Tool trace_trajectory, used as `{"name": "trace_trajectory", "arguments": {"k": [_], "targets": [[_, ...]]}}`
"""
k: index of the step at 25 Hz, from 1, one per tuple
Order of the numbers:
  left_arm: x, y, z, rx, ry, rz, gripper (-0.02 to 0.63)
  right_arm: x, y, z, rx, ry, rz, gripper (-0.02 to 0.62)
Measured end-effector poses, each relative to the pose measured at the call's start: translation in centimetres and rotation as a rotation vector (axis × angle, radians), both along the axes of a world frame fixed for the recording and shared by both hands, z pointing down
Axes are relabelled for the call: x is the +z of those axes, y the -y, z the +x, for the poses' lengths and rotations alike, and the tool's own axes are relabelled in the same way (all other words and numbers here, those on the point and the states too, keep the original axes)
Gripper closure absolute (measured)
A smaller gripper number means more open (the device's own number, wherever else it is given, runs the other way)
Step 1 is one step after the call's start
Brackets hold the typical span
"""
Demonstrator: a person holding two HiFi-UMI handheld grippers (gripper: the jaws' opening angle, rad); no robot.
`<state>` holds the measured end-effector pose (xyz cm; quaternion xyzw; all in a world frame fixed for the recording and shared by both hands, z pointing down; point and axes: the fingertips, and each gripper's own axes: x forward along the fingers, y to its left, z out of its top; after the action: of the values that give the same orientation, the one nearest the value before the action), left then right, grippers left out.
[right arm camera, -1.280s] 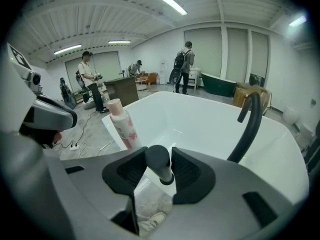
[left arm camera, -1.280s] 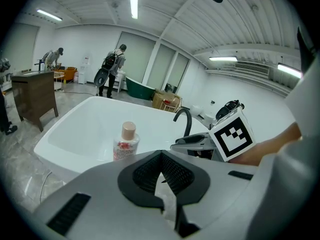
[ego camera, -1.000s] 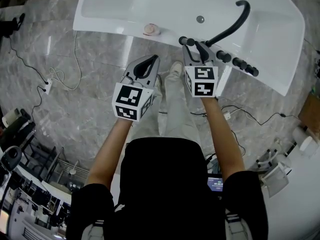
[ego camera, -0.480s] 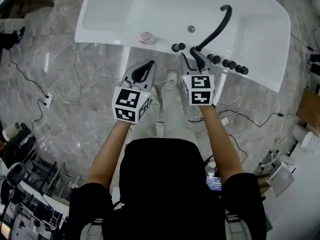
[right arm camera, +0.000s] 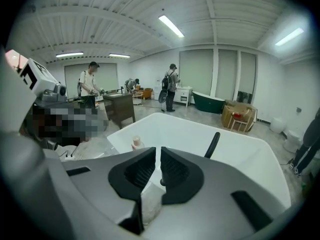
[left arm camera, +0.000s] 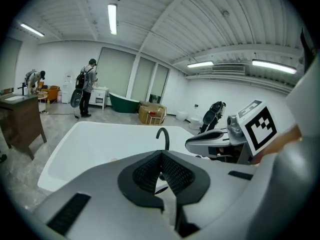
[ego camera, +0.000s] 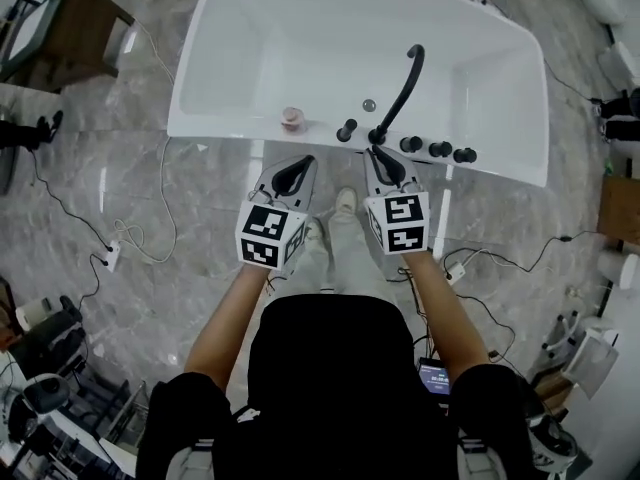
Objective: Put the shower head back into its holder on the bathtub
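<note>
Bathtub (ego camera: 225, 130) count one, three black knobs (ego camera: 438, 149) on its rim; left gripper (ego camera: 304, 161) empty, jaws together; right gripper (ego camera: 377, 152) empty, jaws closing, thin gap left.

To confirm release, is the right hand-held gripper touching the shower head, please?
Apart: head view shows shower head clear of the hand-held gripper, jaws closing empty.

Layout | bathtub (ego camera: 212, 125) lies before you | on its near rim, left to right: small pot (ego camera: 292, 118), shower head (ego camera: 347, 129), spout (ego camera: 406, 80), three knobs (ego camera: 437, 149) | cable (ego camera: 152, 230) on floor, your left
</note>
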<state>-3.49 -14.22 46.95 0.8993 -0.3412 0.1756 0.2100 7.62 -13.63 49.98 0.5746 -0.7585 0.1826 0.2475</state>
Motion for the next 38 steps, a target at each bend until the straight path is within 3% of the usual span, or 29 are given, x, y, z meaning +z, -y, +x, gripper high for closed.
{"name": "trace_trajectory", "arguments": {"k": [14, 23, 38], "targets": [[-13.7, -2.8, 1.3, 0.031, -0.074, 0.198, 0.592, -13.8, -4.9, 2.9, 0.080, 0.040, 0.194, 0.572], [-20.4, -4.7, 5.2, 0.020, -0.114, 0.297, 0.592, -21.7, -6.8, 7.1, 0.064, 0.053, 0.326, 0.572], [-27.7, -10.1, 9.5, -0.005, -0.123, 0.392, 0.592, -30.0, -11.5, 12.0, 0.043, 0.104, 0.485, 0.572]]}}
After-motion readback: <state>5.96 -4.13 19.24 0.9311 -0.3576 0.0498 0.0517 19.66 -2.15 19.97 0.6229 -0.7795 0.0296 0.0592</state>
